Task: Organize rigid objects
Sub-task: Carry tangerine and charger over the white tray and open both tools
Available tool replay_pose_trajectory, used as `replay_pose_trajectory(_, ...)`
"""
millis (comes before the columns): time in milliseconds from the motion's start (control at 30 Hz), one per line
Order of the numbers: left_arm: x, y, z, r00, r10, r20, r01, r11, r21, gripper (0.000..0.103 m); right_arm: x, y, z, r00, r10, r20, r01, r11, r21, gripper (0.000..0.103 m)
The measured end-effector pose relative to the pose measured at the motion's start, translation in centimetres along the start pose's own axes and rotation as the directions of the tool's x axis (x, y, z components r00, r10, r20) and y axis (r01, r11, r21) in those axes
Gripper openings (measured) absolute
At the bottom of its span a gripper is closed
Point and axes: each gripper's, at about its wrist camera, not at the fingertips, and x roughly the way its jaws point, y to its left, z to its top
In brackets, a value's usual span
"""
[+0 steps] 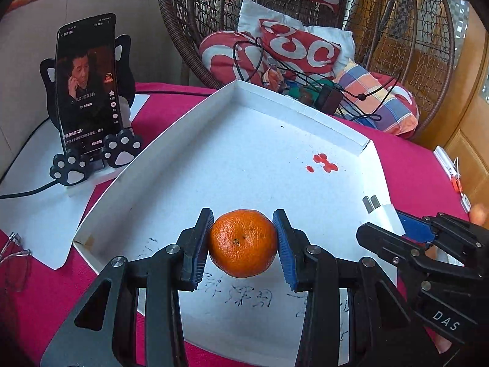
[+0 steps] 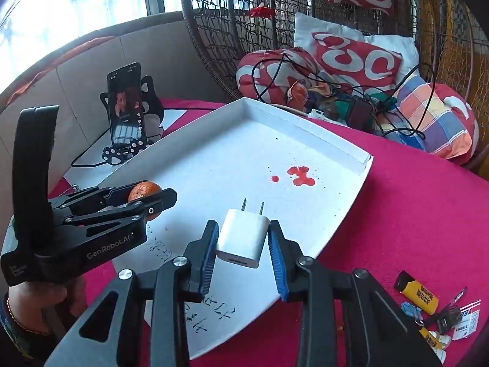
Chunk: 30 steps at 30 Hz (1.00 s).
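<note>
Two handheld grippers work over a shallow white cardboard tray (image 1: 293, 113) on a magenta tablecloth (image 2: 412, 214). The left gripper (image 1: 243, 246) is clamped on a mandarin orange (image 1: 243, 243), its blue pads (image 1: 201, 244) pressing both flanks of the fruit above the tray's near end, where handwriting marks the floor. The right gripper (image 2: 243, 246) is closed on a white wall charger (image 2: 243, 238), prongs pointing away, over the tray's near right portion; in the left wrist view its fingers cross the tray's right edge. The tray's far and left walls stand upright, the right side lies flattened, and most of its floor is bare apart from red spots (image 2: 299, 176) toward the far right corner. A phone (image 1: 88, 85) on a paw-footed stand (image 1: 94, 159) sits just beyond the tray's left rim (its cable trails off to the left). A yellow lighter (image 2: 417, 292) and small clutter lie on the cloth at near right, well apart from the tray. A wicker hanging chair (image 2: 305, 15) full of cushions rises behind the table's far edge.
</note>
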Motion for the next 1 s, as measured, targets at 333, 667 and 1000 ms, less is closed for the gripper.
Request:
replay_pose_trajectory(333, 1.1, 0.0, 0.2, 0.996, 0.086, 0.007, -0.086, 0.996, 0.013, 0.053, 0.2, 1.7, -0.9, 0.996, -0.084, 0.037, 0.086, 0.995, -0.052, 0.041)
replay_pose_trajectory(667, -1.3, 0.8, 0.4, 0.975, 0.197, 0.107, -0.192, 0.98, -0.051, 0.103, -2.7, 1.0, -1.2, 0.98, -0.133, 0.146, 0.138, 0.99, -0.022, 0.094)
replay_pose_trajectory(1000, -3.4, -0.2, -0.1, 0.975, 0.171, 0.141, -0.166, 0.985, -0.047, 0.103, -5.6, 0.5, -1.9, 0.958, -0.151, 0.242, 0.157, 0.988, -0.007, 0.103)
